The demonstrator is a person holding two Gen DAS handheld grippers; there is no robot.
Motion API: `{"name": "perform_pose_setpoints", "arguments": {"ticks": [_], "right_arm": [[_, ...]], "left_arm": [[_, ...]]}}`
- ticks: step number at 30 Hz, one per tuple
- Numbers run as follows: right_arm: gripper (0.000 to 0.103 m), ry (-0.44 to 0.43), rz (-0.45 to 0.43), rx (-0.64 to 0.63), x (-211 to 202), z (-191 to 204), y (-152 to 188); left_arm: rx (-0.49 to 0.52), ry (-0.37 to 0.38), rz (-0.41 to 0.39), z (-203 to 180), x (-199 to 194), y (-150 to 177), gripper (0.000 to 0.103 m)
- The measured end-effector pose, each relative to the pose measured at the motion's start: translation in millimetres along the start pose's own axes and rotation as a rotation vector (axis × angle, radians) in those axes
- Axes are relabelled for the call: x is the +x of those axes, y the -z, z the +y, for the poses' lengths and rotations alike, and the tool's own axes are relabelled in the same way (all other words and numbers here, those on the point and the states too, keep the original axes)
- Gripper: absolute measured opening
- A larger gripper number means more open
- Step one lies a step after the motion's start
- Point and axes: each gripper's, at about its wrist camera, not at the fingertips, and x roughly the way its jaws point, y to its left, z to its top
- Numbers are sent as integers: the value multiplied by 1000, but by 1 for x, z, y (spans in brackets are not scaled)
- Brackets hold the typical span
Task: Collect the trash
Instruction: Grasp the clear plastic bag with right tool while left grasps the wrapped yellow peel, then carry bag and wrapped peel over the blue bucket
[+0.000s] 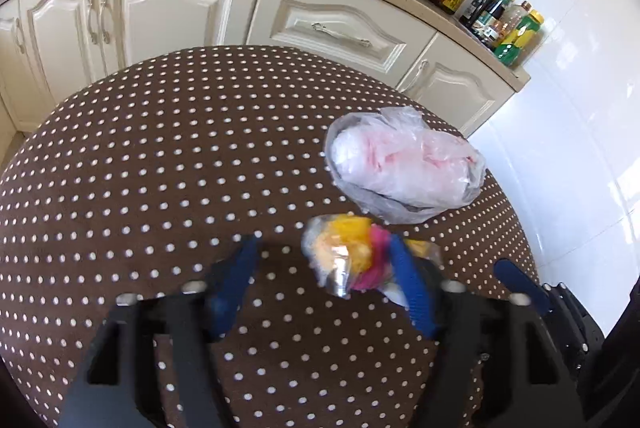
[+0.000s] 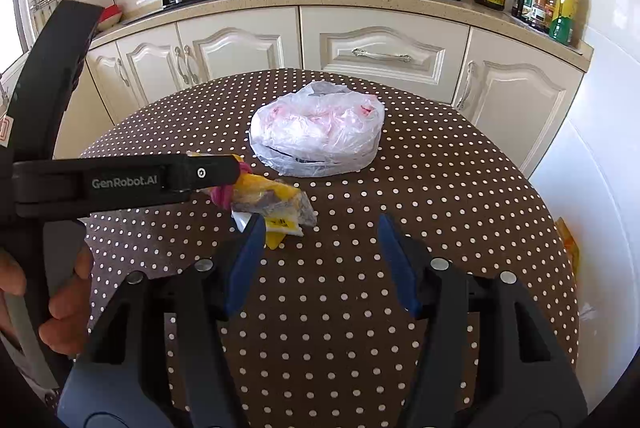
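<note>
While the person's hand point(image 2: 60, 308) steadies the handle at the far left, the left tongs point(image 1: 326, 264) reach in level across the polka-dot bench point(image 1: 160, 167), jaws partly apart; the crumpled snack wrappers point(image 1: 352, 256) sit against the right-hand blade, but blur hides whether the pads truly pinch them. Just right of that, the same yellow, pink and foil wad lies ahead of the right tongs point(image 2: 322, 240), touching the tip of their left finger point(image 2: 250, 248), and those jaws stand wide with nothing between them. Beyond both tools, further along the bench, rests a clear plastic bag point(image 2: 316, 131) with pink inside, bulging over something round. I judge the wrappers feather-light, crackly and slippery, apt to spring open or skid; best nipped at the bunched pink middle, not a loose foil corner. The bag looks soft and limp, so its gathered top seems the sensible hold.
</note>
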Motion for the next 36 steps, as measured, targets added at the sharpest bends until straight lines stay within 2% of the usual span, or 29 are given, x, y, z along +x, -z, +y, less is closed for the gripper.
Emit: {"name": "perform_pose_setpoints", "arguments": {"ticks": [1,2,8,10,13,16,20,23,25,28,31,36], "right_arm": [[58,0,1,-3,1,1,-1],[58,-1,3,-7,2,2,-1],[58,2,10,-19,3,6,-3],[59,12,1,-16,1,5,-8],[67,20,-23,-9,-2,3,-19],[67,40,-38,-4,3,2,-30],[67,10,-31,73,23,-8,-44],[67,-16,-43,183,38,-21,-53],[67,-46,-30,230,50,-27,-56],[33,-80,-16,251,60,-29,-56],[16,-87,-23,227,57,-25,-55],[9,-82,-71,157,36,-5,-51]], "left_arm": [[-15,48,14,0,2,-1,42],[-36,62,27,0,3,-2,42],[-41,45,3,2,-8,2,35],[-58,20,-42,9,-24,2,33],[-71,-51,-122,19,-48,1,31],[-73,-142,-223,28,-75,-1,31],[-58,-299,-366,33,-104,-3,31],[-27,-377,-421,32,-112,-6,31],[-15,-394,-428,32,-112,-6,31],[-5,-389,-416,35,-112,-3,31],[-10,-369,-400,39,-113,0,31],[-17,-351,-407,49,-129,11,31]]}}
